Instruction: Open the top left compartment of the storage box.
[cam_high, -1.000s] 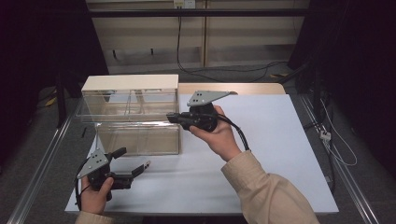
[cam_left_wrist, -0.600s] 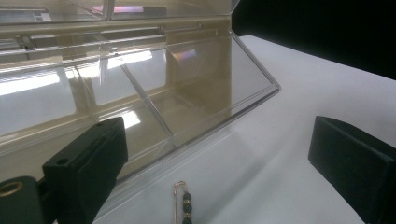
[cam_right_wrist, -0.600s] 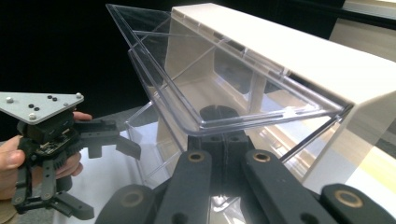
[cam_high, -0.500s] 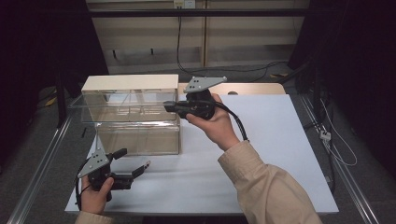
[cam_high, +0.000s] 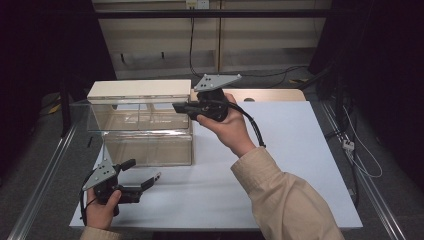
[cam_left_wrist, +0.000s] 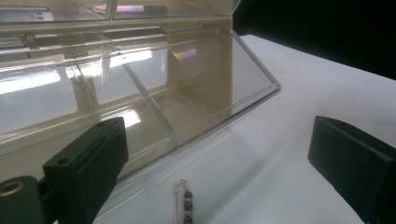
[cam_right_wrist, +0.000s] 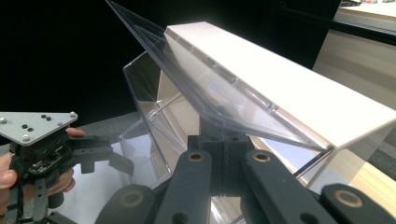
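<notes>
High view: right hand-held gripper pinches the clear lid; left hand-held gripper spread; no legible writing.

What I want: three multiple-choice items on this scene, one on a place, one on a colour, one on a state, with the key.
1. Where does the beaded pin lie?
A in a compartment
B on the white sheet in front of the clear box
C on the floor

2. The slab on top of the box at its back is:
A red
B blue
C cream-white

3. The lid is:
A tilted up, pinched by the right gripper
B flat shut
C off, on the table

Key: B, the left gripper view shows it on the sheet; C, plain in the high view; A, the jaws close on its edge.
</notes>
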